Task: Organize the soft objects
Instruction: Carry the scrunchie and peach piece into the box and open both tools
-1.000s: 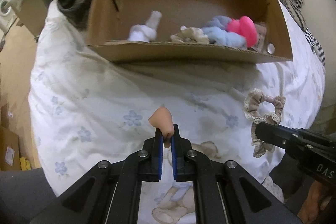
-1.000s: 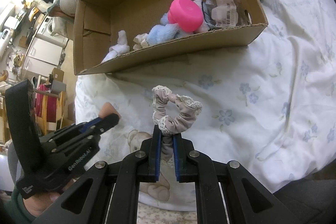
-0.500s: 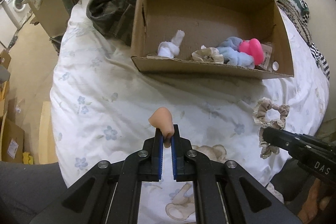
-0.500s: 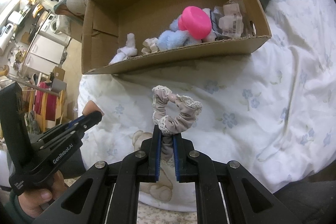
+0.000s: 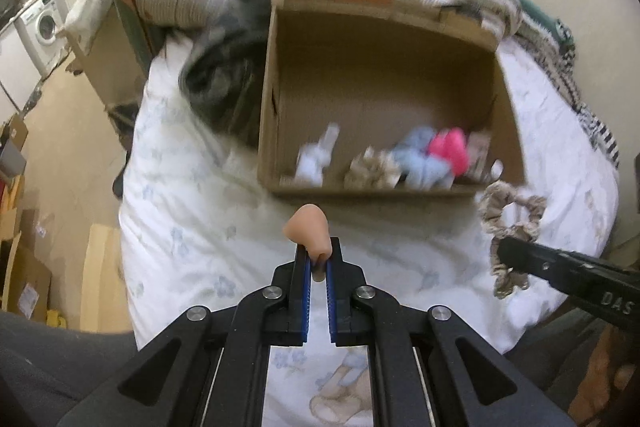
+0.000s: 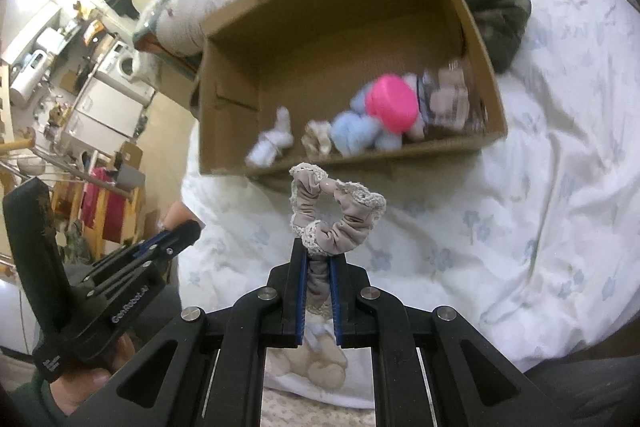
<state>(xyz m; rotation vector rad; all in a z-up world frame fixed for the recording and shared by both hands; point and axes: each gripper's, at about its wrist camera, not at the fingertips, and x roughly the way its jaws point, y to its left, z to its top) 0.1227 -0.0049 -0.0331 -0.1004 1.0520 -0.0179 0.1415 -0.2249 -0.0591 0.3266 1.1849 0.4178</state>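
Room: bedroom, with the bed (image 5: 192,227) under a white flowered cover filling the middle of both views; a washing machine (image 5: 42,27) shows at the upper left.
Box: the cardboard box (image 5: 276,75) stands open on the bed, upper centre of both frames, we think as the place where the soft things are collected.
Already inside: a white piece (image 6: 272,143), a blue fluffy piece (image 6: 356,131) and a pink round thing (image 6: 392,103) lie along the near wall of the box.
Left gripper (image 5: 318,261): its jaws are pressed together on a small peach sponge (image 5: 308,231), held above the cover at lower centre of the left view, short of the box.
Right gripper (image 6: 318,259): its jaws pinch a beige scrunchie (image 6: 340,219) by one fold, so the loop stands up free, just before the box edge.
Why both are held so: we judge that each hand carries one thing, to drop both in the box in one go.
Hard to see: the box contents are blurred; the clear packet (image 6: 452,99) at the right corner of the box we cannot identify.
Hidden: the near wall hides the lower parts of the things inside.
Cut off: the person shows only as a hand (image 6: 92,367) at the lower left of the right view.
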